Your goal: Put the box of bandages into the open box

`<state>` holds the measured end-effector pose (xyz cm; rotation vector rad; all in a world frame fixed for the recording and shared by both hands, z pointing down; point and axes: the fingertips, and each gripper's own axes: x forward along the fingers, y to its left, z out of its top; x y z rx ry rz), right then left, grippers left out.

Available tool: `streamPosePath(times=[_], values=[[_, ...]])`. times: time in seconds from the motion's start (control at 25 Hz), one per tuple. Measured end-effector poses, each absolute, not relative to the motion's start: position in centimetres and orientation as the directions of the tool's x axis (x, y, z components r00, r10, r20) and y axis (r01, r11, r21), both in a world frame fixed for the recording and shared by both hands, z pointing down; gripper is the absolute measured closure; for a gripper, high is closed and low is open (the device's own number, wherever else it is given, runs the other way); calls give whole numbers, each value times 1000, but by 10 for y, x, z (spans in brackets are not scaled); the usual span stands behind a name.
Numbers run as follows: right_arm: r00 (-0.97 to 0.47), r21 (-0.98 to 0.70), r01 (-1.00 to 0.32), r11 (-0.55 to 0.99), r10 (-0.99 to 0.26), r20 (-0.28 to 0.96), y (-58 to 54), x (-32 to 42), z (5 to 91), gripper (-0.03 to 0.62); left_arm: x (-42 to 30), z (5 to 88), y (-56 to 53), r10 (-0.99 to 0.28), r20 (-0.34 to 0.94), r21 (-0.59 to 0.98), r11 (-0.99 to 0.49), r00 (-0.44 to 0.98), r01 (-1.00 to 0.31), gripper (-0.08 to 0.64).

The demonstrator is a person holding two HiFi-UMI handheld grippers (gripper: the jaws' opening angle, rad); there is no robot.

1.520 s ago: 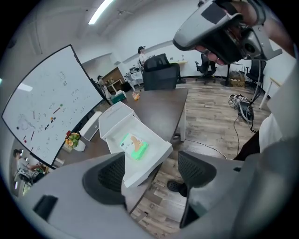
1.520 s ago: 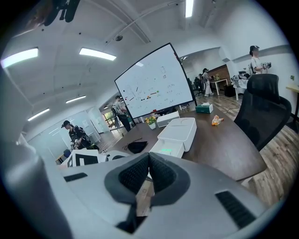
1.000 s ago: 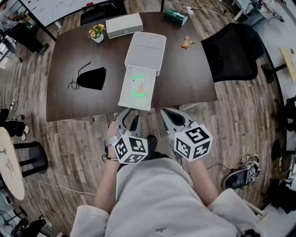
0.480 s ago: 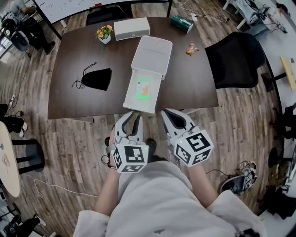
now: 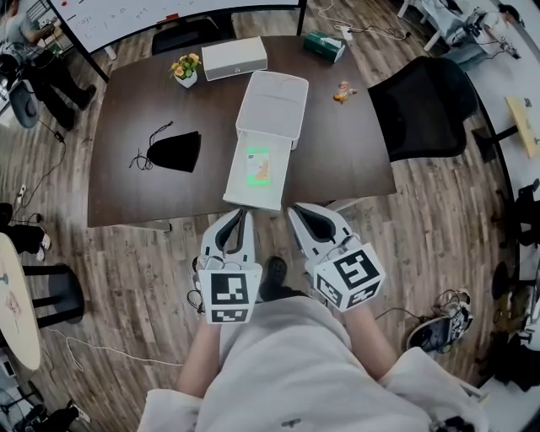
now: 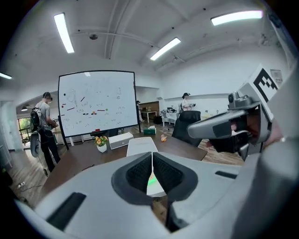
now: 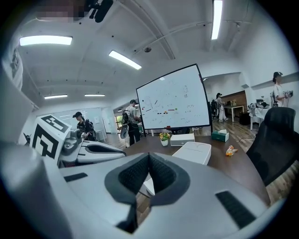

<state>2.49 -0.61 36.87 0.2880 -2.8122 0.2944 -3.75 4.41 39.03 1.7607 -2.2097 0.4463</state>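
The box of bandages [image 5: 257,164], w/ a green edge, lies flat inside the lower half of the open box [image 5: 250,194]. This white box stands in the middle of the table [image 5: 118,190], near the front edge, and its lid is folded back towards the far side.

The left hand-held gripper [image 5: 243,216] is in the air in front of the table edge, not touching anything. Its jaws have just been closing and are now together, w/ nothing between them. The right hand-held gripper [image 5: 298,210] is just beside it, also before the table edge; its jaws are together and empty too. Both point towards the open box.

Other things on the table:
- black pouch [image 5: 173,150] w/ a cord, left of the open box
- flower pot [image 5: 186,69] and closed white box [image 5: 234,57] at the far side
- green tissue box [image 5: 325,46] at the far right corner
- small toy [image 5: 342,91] right of the lid

A black chair [image 5: 422,105] stands at the right end of the table, a whiteboard [image 5: 126,17] behind it.
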Motion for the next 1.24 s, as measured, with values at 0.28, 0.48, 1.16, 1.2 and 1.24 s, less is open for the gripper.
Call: streamPosePath(times=[0.28,0.48,1.16,1.2,1.24], values=[[-939,-136,-217,967,-168,300,-5,25,364,589,-40,380,44,-903,371,-13,226,-215,-974,555],[-941,-137,-213,967,-165,297,-3,26,365,589,-39,378,47,-908,358,11,236,-216,-972,555],[-929,-120,-226,967,-177,326,-2,32,369,589,-30,377,52,-919,344,54,223,-192,-973,555],[-927,-122,-228,966,-177,331,-2,32,370,589,-30,377,52,-918,347,53,222,-190,-974,555],[-925,-124,-229,965,-176,336,-2,33,371,589,-29,378,52,-918,349,52,221,-189,-974,555]])
